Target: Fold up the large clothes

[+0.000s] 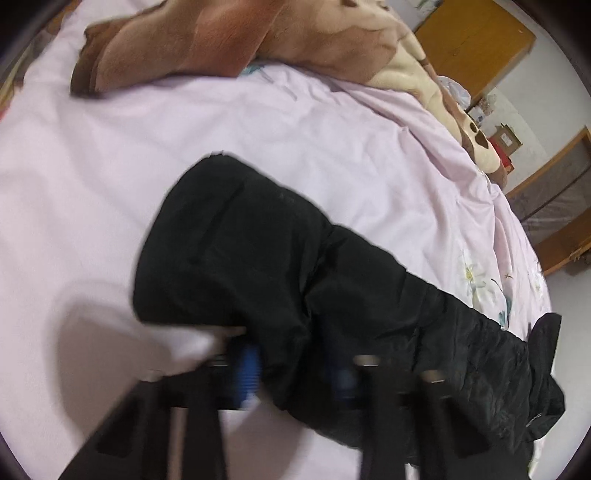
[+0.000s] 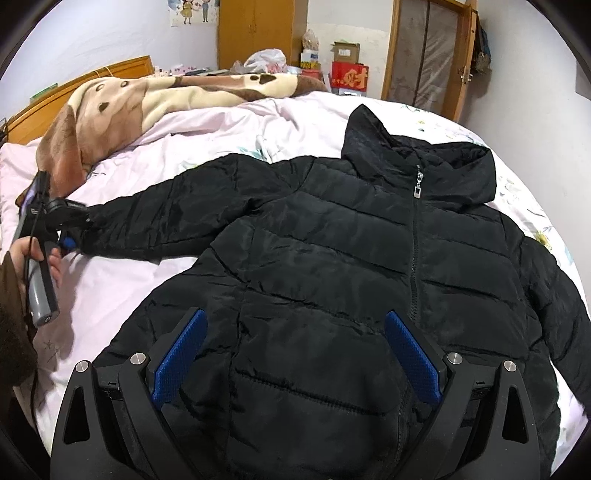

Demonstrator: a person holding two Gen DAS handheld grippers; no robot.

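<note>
A black hooded puffer jacket (image 2: pixel 351 258) lies front up and zipped on the pink bed sheet (image 2: pixel 122 280), hood toward the far side. Its left sleeve (image 2: pixel 166 221) stretches out to the left. My left gripper (image 2: pixel 75 230) is at the cuff of that sleeve. In the blurred left wrist view the sleeve (image 1: pixel 258 251) runs between the blue pads (image 1: pixel 249 373), and my left gripper (image 1: pixel 295 376) is closed on it. My right gripper (image 2: pixel 295 354) hovers open over the jacket's lower front, blue pads (image 2: pixel 181 354) wide apart, holding nothing.
A brown and cream dog-pattern blanket (image 2: pixel 147 99) is bunched at the far side of the bed. A wooden headboard (image 2: pixel 55 96) is at the left. A wardrobe (image 2: pixel 258 33), boxes (image 2: pixel 349 75) and a door (image 2: pixel 432 48) stand beyond the bed.
</note>
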